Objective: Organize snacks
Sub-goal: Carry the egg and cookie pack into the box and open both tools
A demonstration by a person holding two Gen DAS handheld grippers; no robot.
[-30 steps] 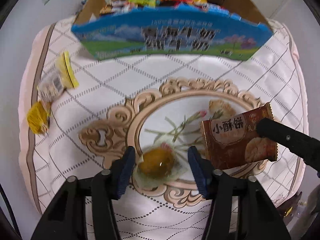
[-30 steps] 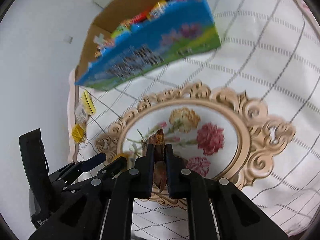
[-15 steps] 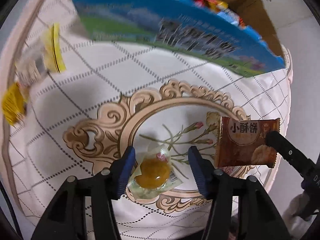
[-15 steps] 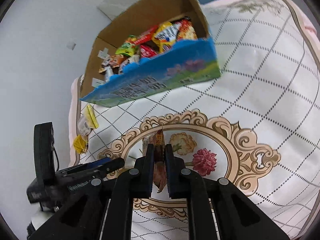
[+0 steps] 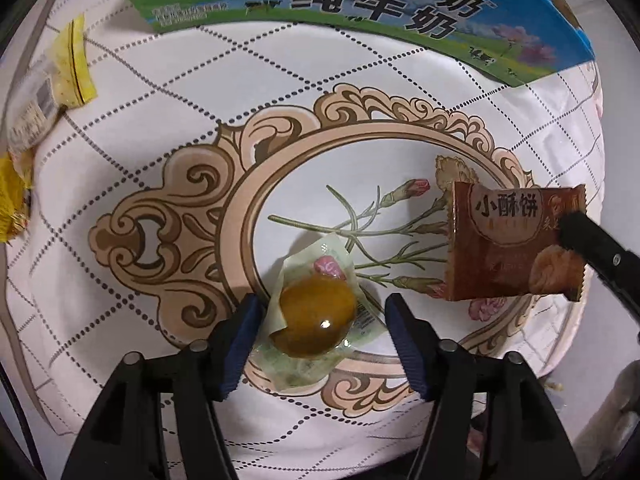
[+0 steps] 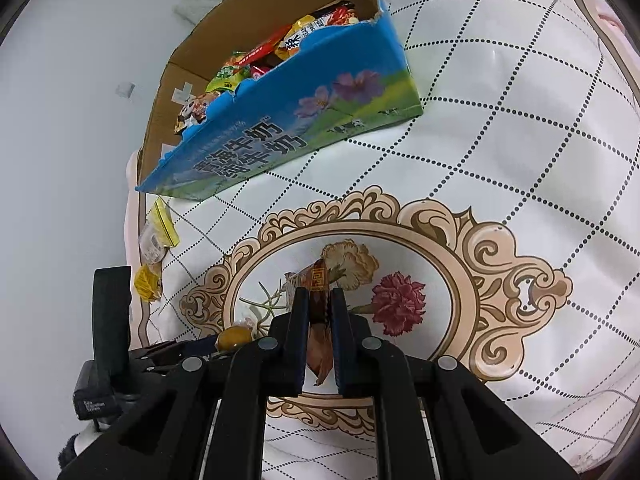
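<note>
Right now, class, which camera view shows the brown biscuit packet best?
The left wrist view: the brown biscuit packet faces the camera flat, its printed front readable, pinched at one edge by the right hand-held gripper. The right wrist view shows only its thin edge between the shut pads.

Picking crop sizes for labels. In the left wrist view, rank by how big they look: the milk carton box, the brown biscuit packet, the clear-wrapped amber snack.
1. milk carton box, partly cut off by the frame
2. brown biscuit packet
3. clear-wrapped amber snack
The last two look close, and the snack's nearness leaves that order unsure.
</note>
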